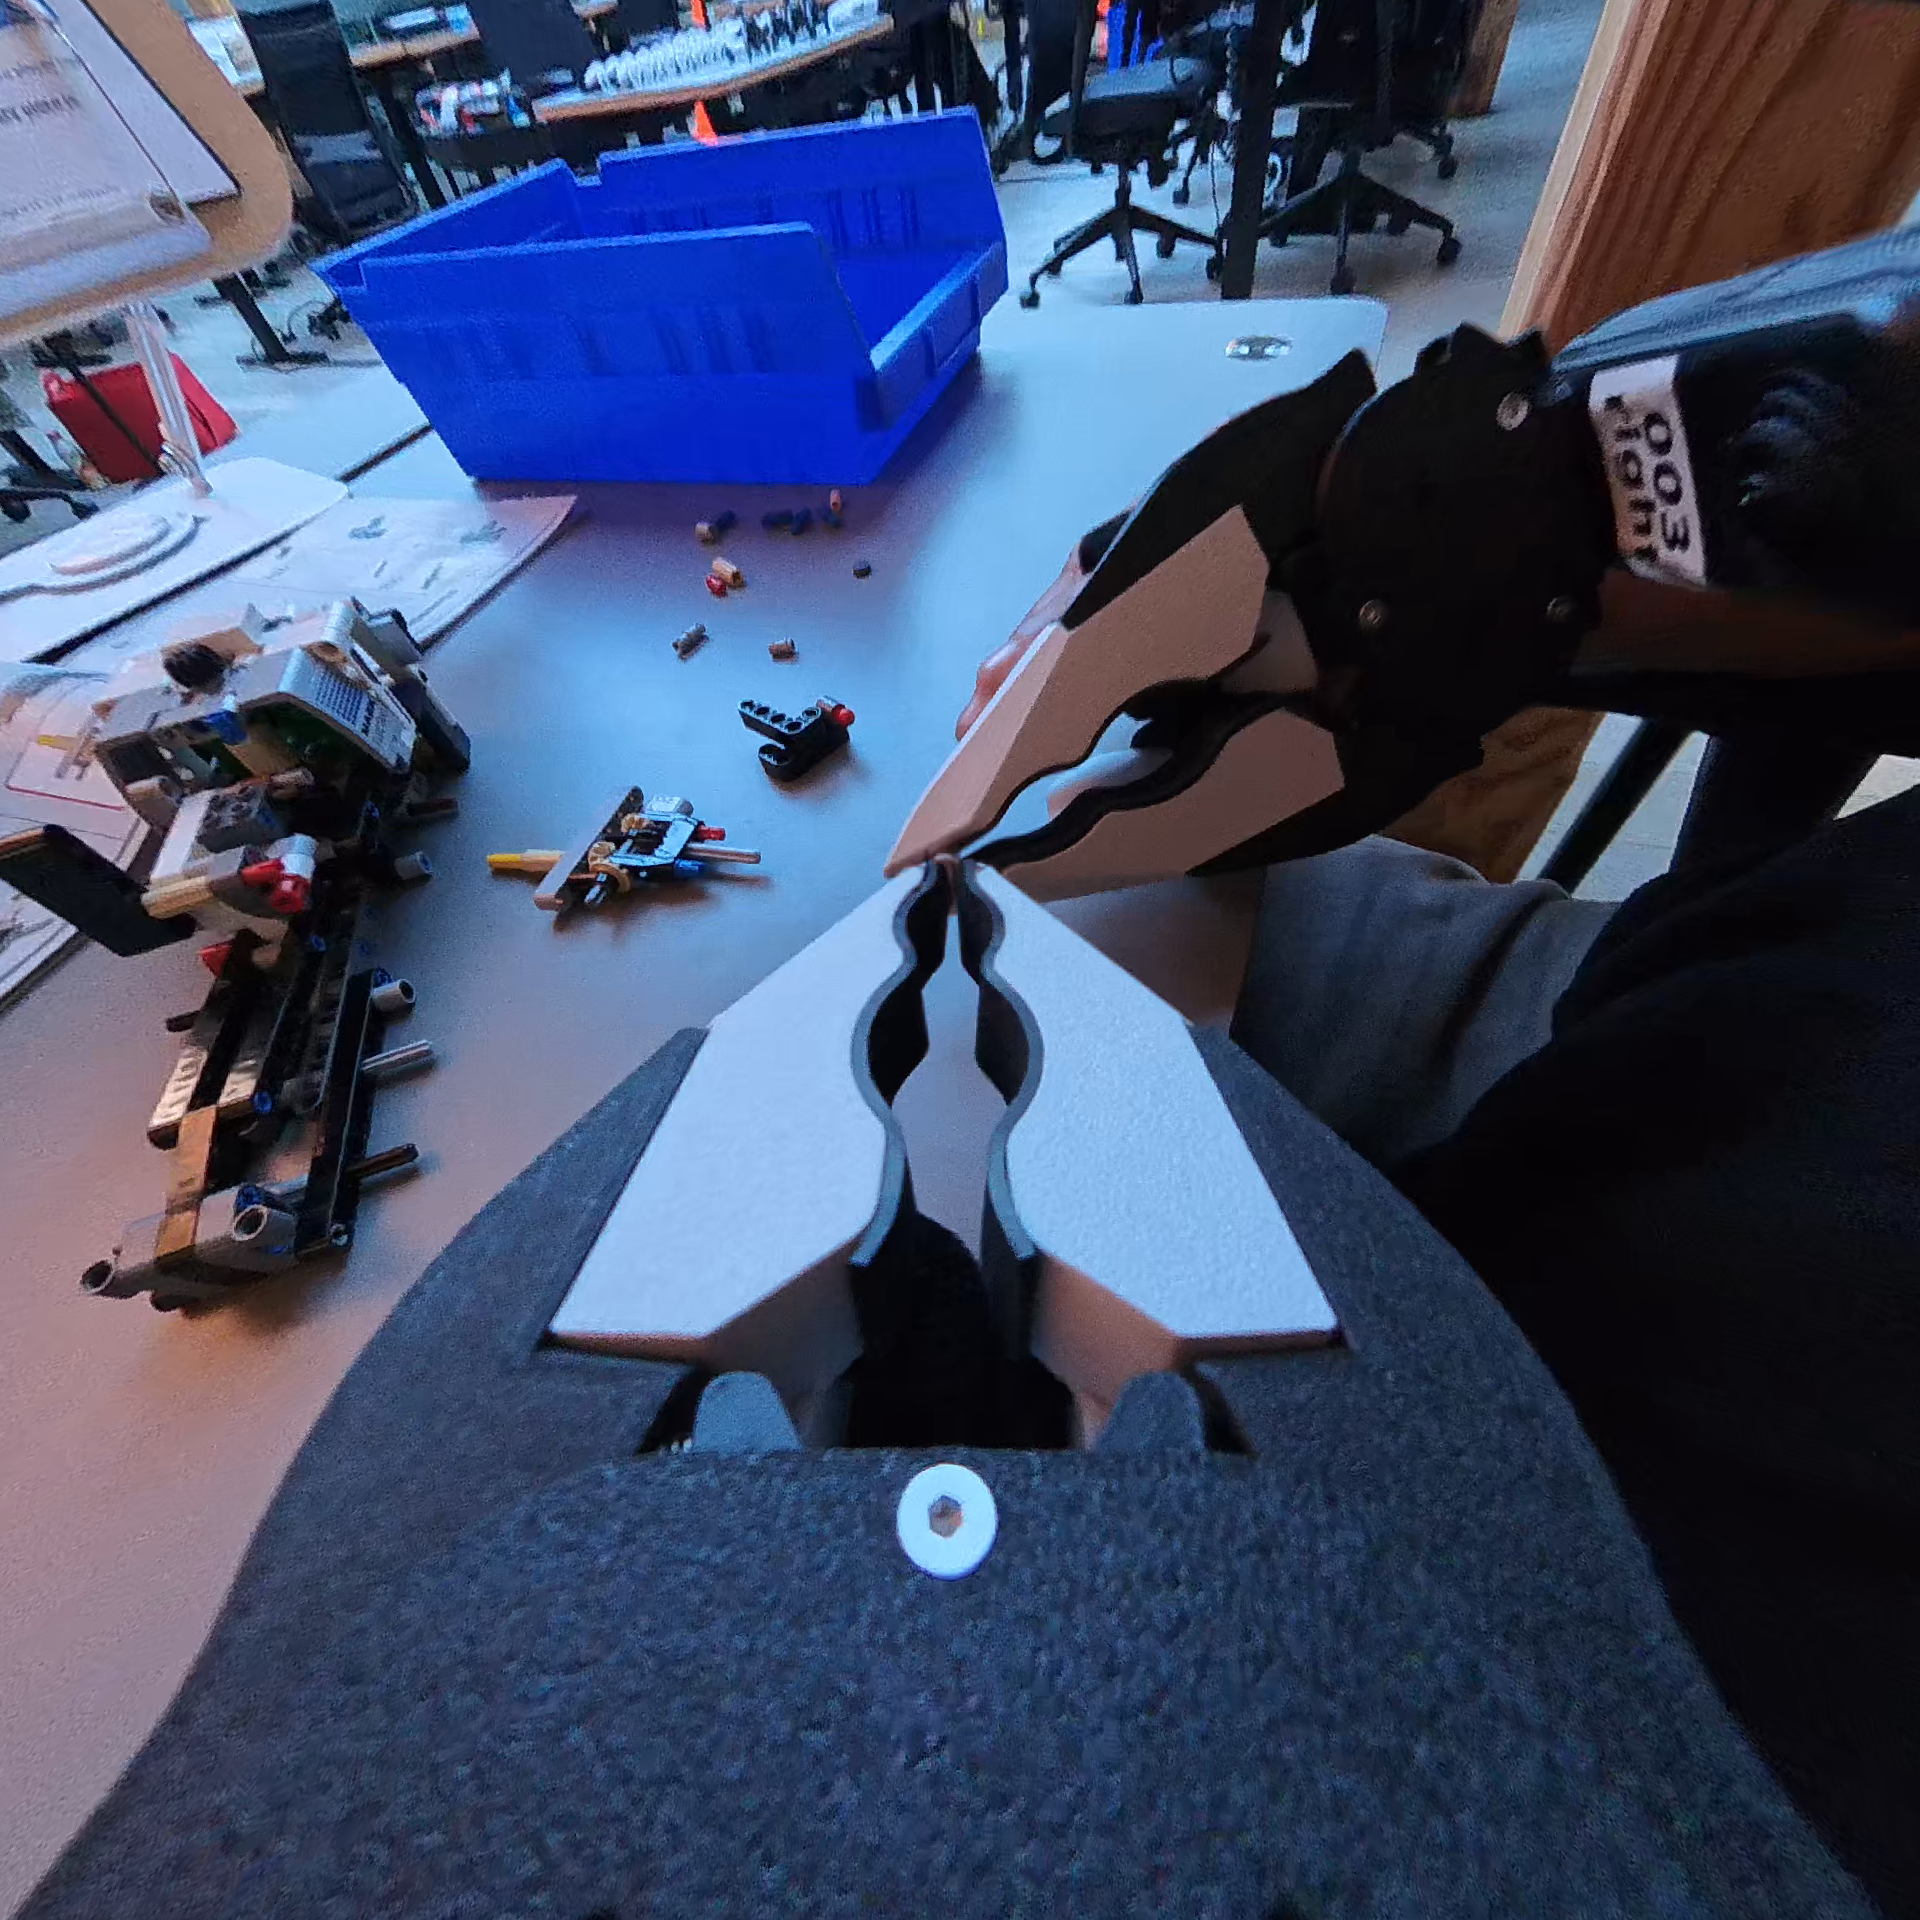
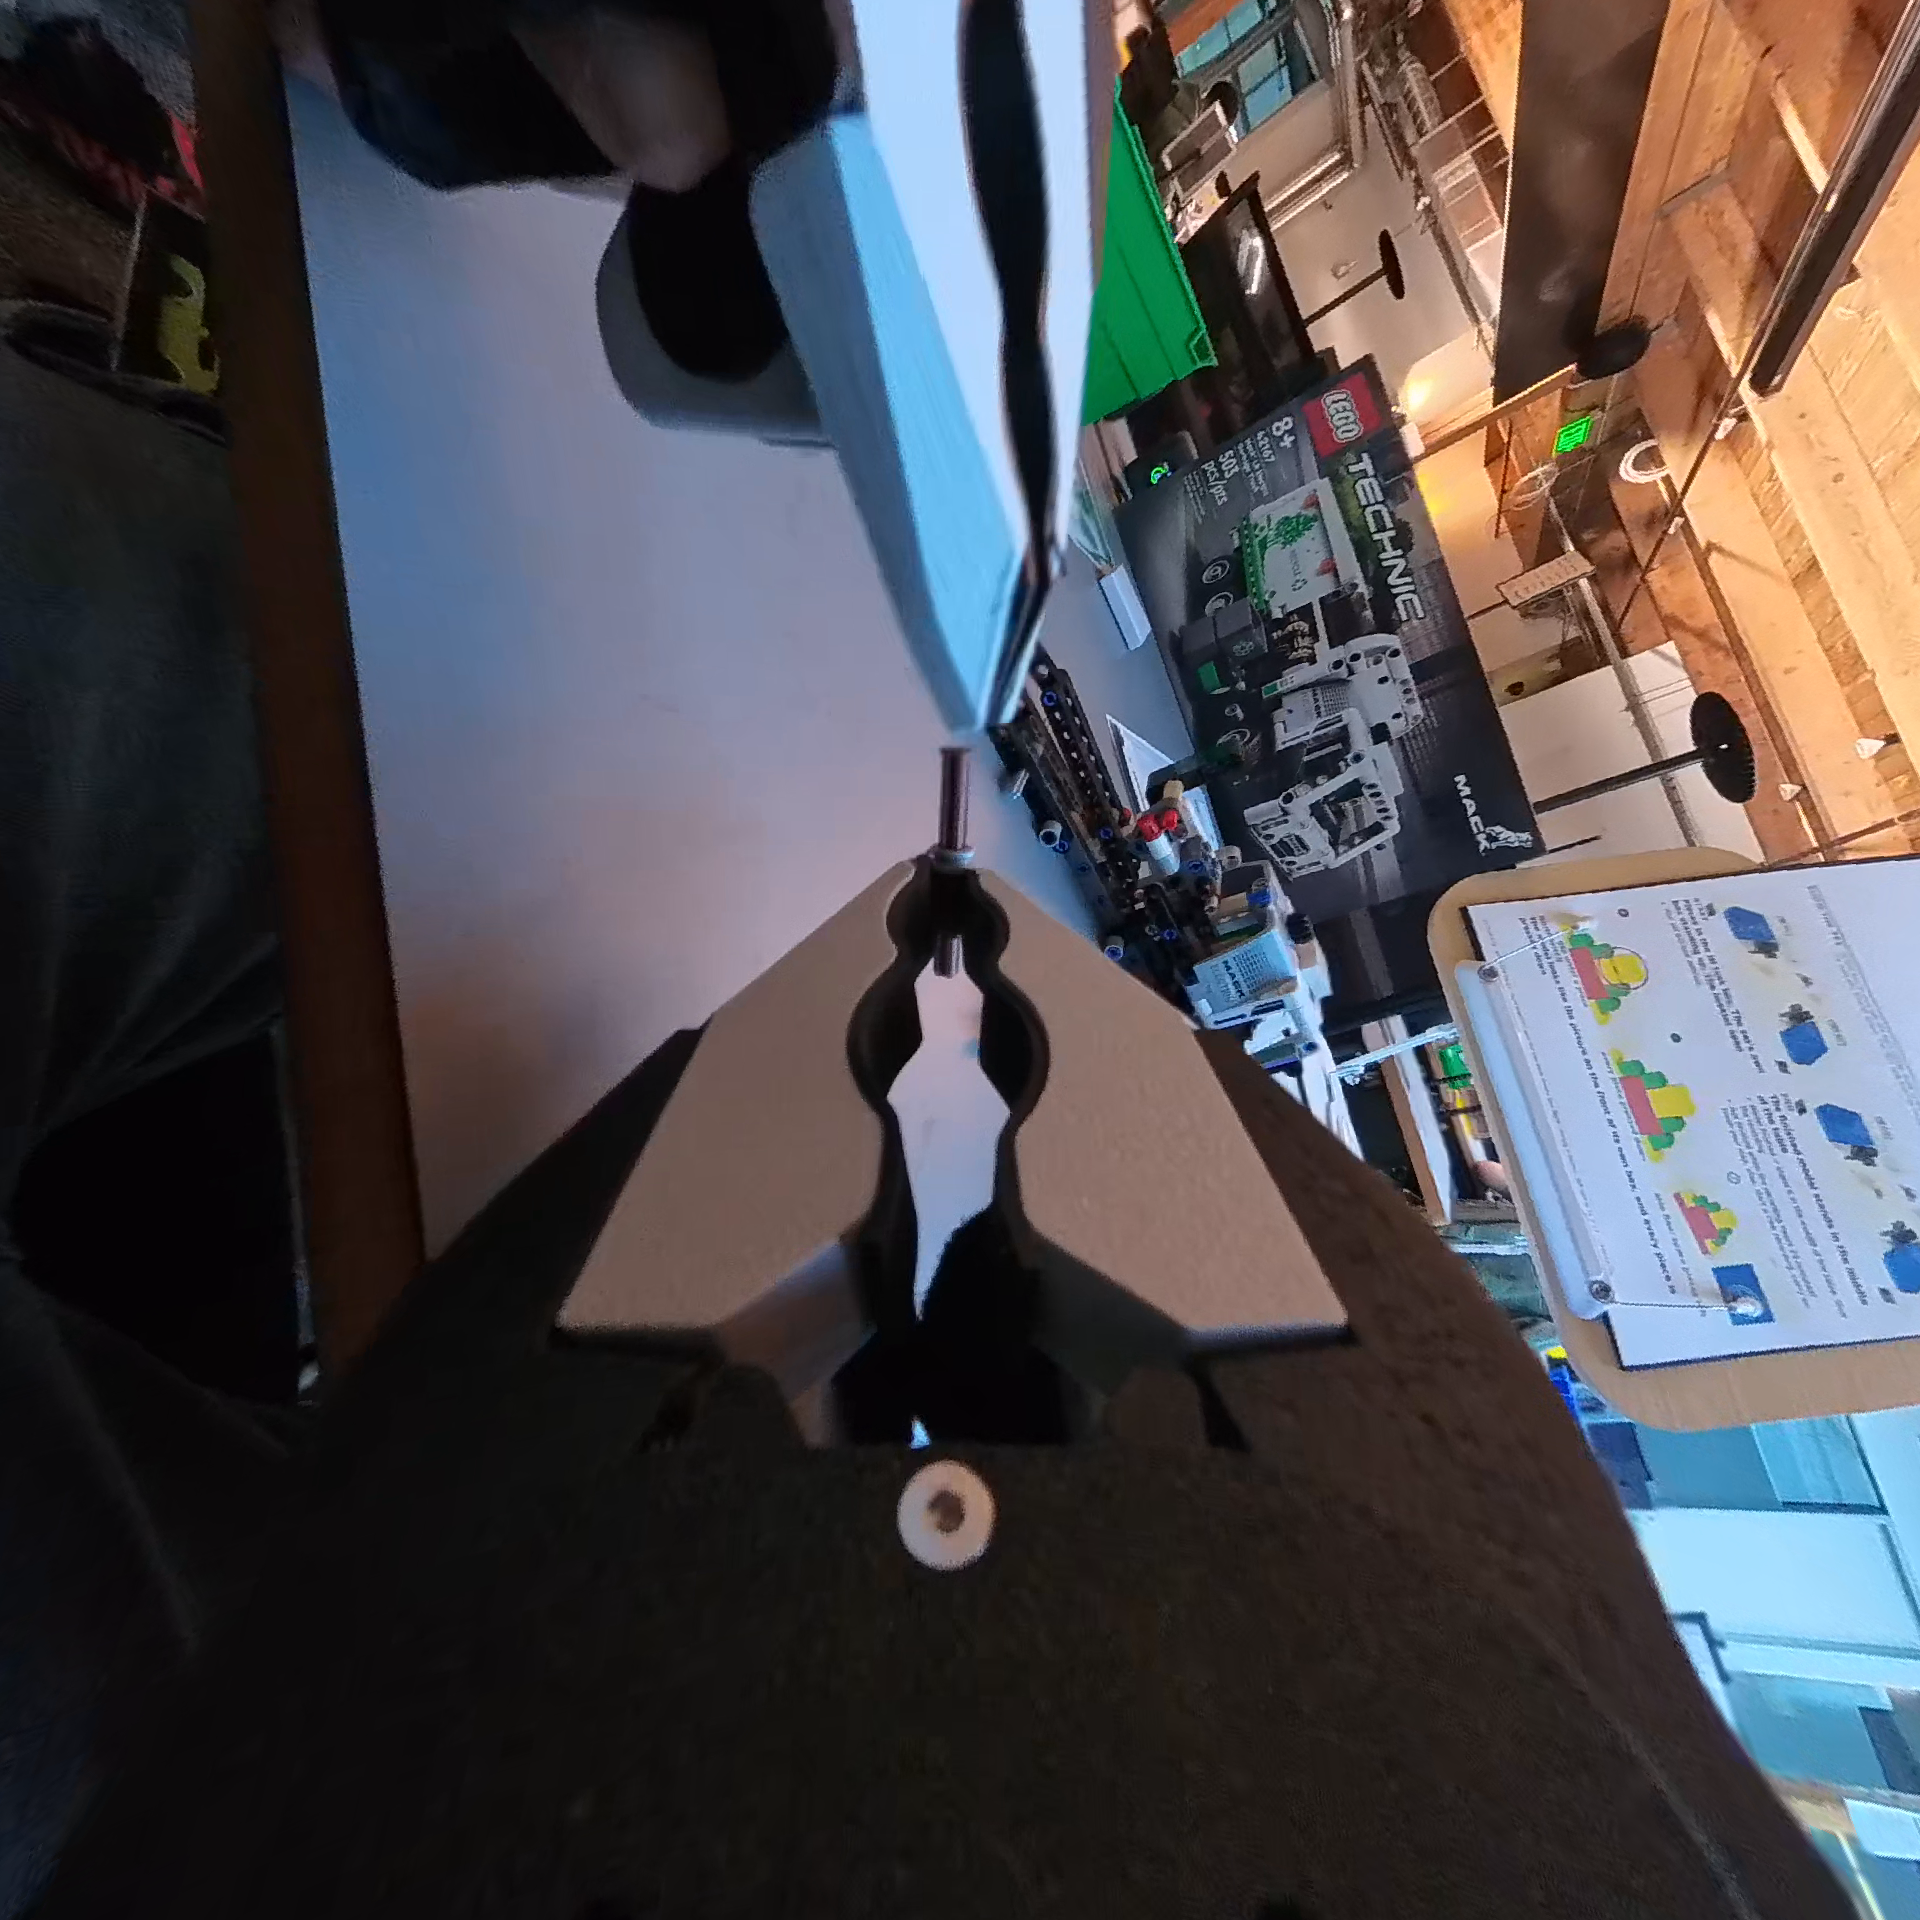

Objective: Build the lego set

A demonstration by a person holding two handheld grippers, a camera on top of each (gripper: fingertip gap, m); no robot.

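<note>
Two claws tip to tip
Left claw is closed; right claw pinches a small pin, tips nearly touching.

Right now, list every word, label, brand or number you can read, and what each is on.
I won't copy writing; these bear it.
Dark box: large print, legible.
Picture sheet on the wooden board: small print.
White tag on the right gripper: short print.
Covered page, top left: blurred.

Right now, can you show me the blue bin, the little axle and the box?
Blue bin point(image 1: 665, 353): left wrist view, front wall.
Axle point(image 2: 952, 805): right wrist view, bare shaft between the two hand-held grippers.
Box point(image 2: 1340, 665): right wrist view, printed front face.
</note>
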